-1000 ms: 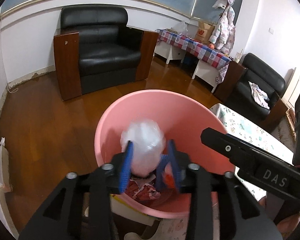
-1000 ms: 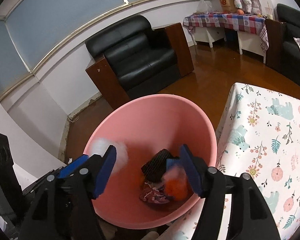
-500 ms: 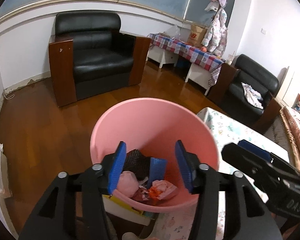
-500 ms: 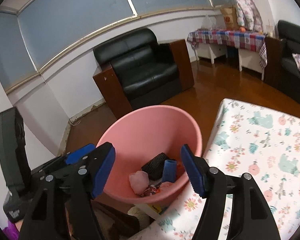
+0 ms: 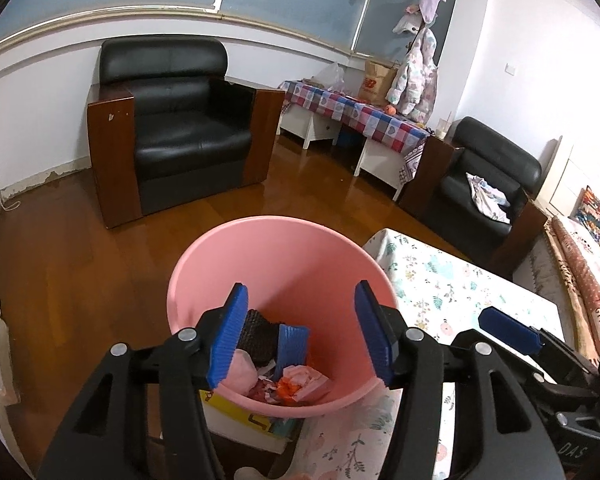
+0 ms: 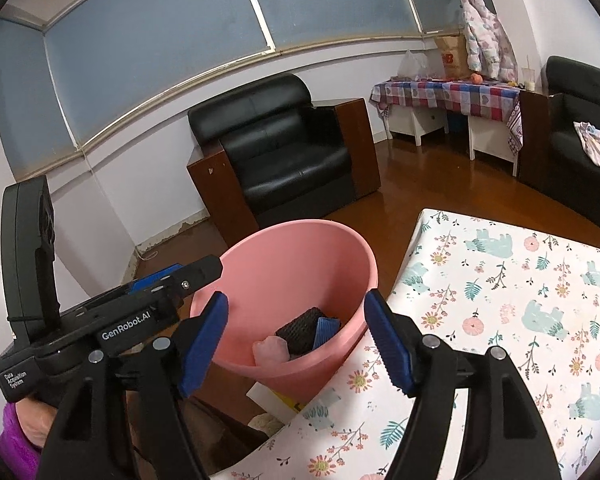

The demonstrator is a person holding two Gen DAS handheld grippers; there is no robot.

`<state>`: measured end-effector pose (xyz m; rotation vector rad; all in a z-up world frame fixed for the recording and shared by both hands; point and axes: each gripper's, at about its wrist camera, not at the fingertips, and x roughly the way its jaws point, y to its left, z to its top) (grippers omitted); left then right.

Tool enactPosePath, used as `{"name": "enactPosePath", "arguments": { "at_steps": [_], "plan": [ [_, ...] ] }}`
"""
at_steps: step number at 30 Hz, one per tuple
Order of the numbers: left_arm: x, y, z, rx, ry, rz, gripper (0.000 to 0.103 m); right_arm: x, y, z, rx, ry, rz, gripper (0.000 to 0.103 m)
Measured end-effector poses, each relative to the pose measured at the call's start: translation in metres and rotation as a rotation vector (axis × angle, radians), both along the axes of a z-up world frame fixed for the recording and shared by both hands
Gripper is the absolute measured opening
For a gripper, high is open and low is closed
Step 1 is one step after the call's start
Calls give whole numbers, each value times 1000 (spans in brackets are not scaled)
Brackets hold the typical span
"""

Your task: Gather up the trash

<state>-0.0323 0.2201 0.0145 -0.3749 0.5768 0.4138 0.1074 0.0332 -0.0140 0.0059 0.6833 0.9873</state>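
Splayed left tongs (image 5: 304,336) – above pink bin (image 5: 204,264)

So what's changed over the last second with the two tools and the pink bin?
The left tool let go of a clear plastic wad, which dropped into the pink bin. Both it and the right tool then pulled back, open and empty. The bin stayed beside the floral tablecloth.

Partly hidden behind the left gripper's (image 5: 302,334) spread jaws: trash heaped low in the pink bucket (image 5: 204,276), crumpled scraps too jumbled to name. Cut off beyond the jaws by the near rim in the right wrist view: most of that heap (image 6: 300,336). Tucked under the bucket, mostly covered: a yellow-and-white box (image 6: 274,398).
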Motion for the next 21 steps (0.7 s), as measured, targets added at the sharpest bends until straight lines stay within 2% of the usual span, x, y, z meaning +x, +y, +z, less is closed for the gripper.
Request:
{"name": "enactPosePath", "arguments": {
  "at_steps": [4, 8, 13, 21],
  "plan": [
    [-2, -11, 0, 18, 27, 0, 56, -7, -8, 2, -5, -20, -27, 69],
    [-7, -20, 2, 57, 43, 47, 56, -15, -20, 4, -15, -67, -75, 69],
    [-12, -24, 4, 46, 32, 55, 56, -19, -35, 5, -17, -81, -109, 70],
    [-21, -54, 17, 123, 2, 55, 56, -31, -50, 14, 4, -115, -126, 74]
  ]
}}
